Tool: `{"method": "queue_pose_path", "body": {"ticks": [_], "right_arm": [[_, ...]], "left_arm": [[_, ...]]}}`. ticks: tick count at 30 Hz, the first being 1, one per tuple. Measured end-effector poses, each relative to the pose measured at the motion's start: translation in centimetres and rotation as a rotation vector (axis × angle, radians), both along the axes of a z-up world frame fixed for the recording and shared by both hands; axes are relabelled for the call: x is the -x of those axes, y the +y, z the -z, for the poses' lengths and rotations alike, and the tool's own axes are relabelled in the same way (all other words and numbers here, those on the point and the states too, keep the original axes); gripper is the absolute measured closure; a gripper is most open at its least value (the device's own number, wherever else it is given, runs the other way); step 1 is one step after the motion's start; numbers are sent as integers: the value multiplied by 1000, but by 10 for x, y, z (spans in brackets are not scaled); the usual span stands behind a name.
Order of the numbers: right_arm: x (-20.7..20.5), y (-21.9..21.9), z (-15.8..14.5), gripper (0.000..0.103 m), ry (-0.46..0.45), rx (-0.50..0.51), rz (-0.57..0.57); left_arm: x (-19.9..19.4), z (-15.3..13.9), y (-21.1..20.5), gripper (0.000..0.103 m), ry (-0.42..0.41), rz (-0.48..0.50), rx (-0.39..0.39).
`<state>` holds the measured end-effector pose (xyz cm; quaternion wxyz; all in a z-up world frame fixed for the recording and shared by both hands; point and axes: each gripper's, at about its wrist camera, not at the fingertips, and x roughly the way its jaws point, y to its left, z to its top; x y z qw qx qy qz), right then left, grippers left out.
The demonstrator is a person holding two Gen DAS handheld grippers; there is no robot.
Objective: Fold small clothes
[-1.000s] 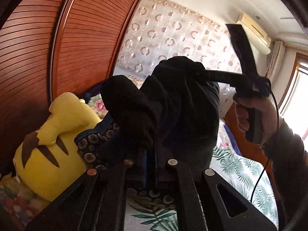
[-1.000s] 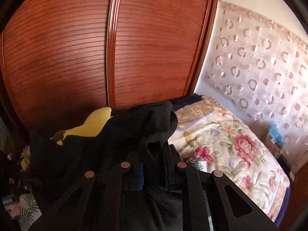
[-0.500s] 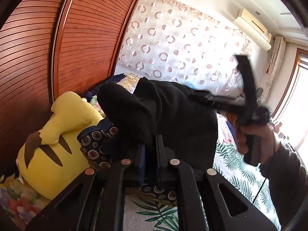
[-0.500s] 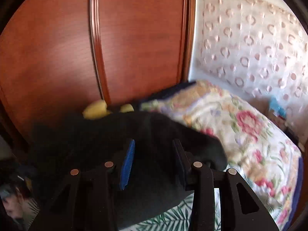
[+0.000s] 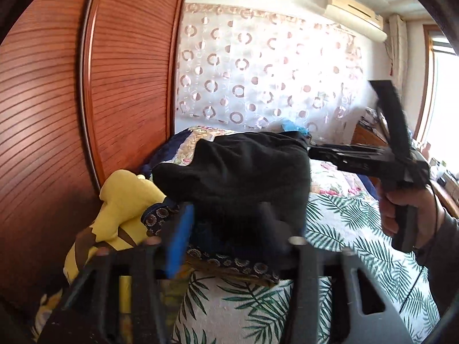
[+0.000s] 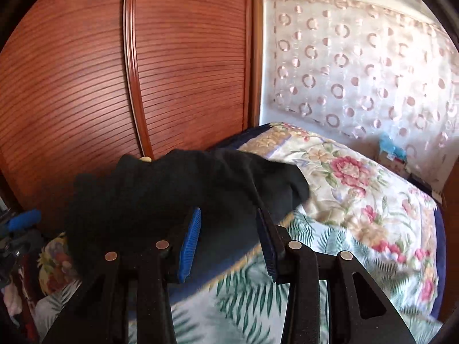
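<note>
A small black garment (image 5: 243, 172) lies bunched on a dark blue patterned cushion (image 5: 229, 261) on the bed. My left gripper (image 5: 226, 218) is open, its blue-padded fingers either side of the garment's near edge. My right gripper (image 6: 229, 223) is open too, at the garment's (image 6: 172, 189) right end; in the left wrist view it (image 5: 312, 150) reaches in from the right, held by a hand (image 5: 407, 209). Whether the fingers still touch the cloth I cannot tell.
A yellow plush toy (image 5: 120, 209) lies left of the cushion against the red-brown wooden wardrobe doors (image 5: 86, 100). A palm-leaf sheet (image 5: 344, 229) and a floral quilt (image 6: 358, 186) cover the bed. A patterned curtain (image 5: 258, 71) hangs behind.
Both grippers lowered the black garment onto the cushion and opened, letting it go. The right gripper opened first, the left just now.
</note>
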<state>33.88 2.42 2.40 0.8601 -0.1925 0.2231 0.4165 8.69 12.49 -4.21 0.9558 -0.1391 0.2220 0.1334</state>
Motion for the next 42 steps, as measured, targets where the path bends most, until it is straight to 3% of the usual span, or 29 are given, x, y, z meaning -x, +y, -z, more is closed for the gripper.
{"method": "queue_pose_path", "body": {"ticks": [1,5,7,9,11,21,27,31,42], "right_arm": [[9,-11,0,61,5,-10,11],[45,-52,-5,61,-10,-49,58],[62,-72,-5,61,-13,-64,77],[81,-90,-6,61,-18,-69,101],[100,-110,-7,61,-13,-88,121],[189,-192,-16,30,-62,-137,302],[244,-227,-31,30,-123,-192,423],[271,-239,-39,30,-148,-218,469],[304,-237,-34,30,-174,-240,524]], "left_arm": [[2,-2,-5,31,-9,11,-4],[8,-11,-23,25,-23,54,-38],[10,-14,-32,15,-26,66,-58],[10,-16,-42,12,-23,82,-83],[8,-17,-54,11,-8,99,-106],[10,-25,-115,11,-29,223,-86],[12,-43,-157,11,-38,263,-128],[14,-49,-172,11,-48,315,-86],[21,-61,-181,11,-67,291,-102]]}}
